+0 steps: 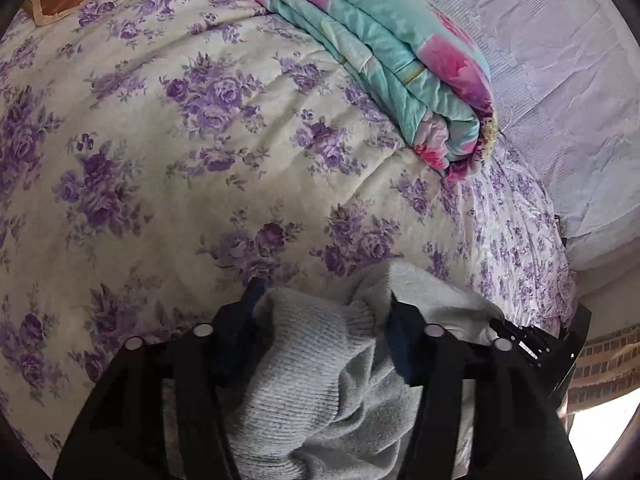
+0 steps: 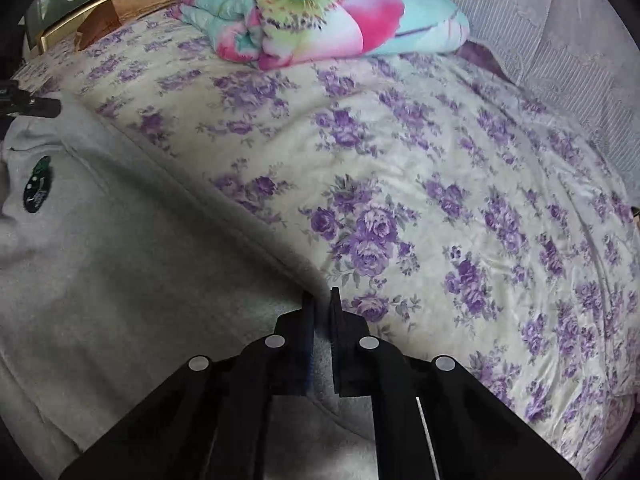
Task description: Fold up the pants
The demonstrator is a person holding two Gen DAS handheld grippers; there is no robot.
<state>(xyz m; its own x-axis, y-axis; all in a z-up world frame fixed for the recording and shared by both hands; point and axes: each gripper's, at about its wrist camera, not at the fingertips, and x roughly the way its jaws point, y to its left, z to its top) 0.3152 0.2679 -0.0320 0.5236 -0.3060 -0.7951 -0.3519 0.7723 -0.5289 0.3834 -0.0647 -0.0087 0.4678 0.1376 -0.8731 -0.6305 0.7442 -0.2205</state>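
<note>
The grey pants [image 2: 120, 260] lie spread over the left of the flowered bedspread [image 2: 440, 200], with a round green logo [image 2: 38, 184] near their far end. My right gripper [image 2: 322, 300] is pinched shut at the pants' near edge, grey fabric showing between its fingers. In the left wrist view a ribbed, bunched end of the pants [image 1: 320, 380] fills the space between the fingers of my left gripper [image 1: 324, 296], which is shut on it. A black gripper tip [image 2: 40, 108] touches the pants' far corner in the right wrist view.
A folded turquoise and pink quilt [image 2: 320, 12] [image 1: 380, 60] lies at the far side of the bed. Pale lavender cloth [image 1: 560, 80] borders the right. A wooden headboard [image 2: 100, 20] stands at the far left. Bare bedspread [image 1: 180, 140] stretches ahead.
</note>
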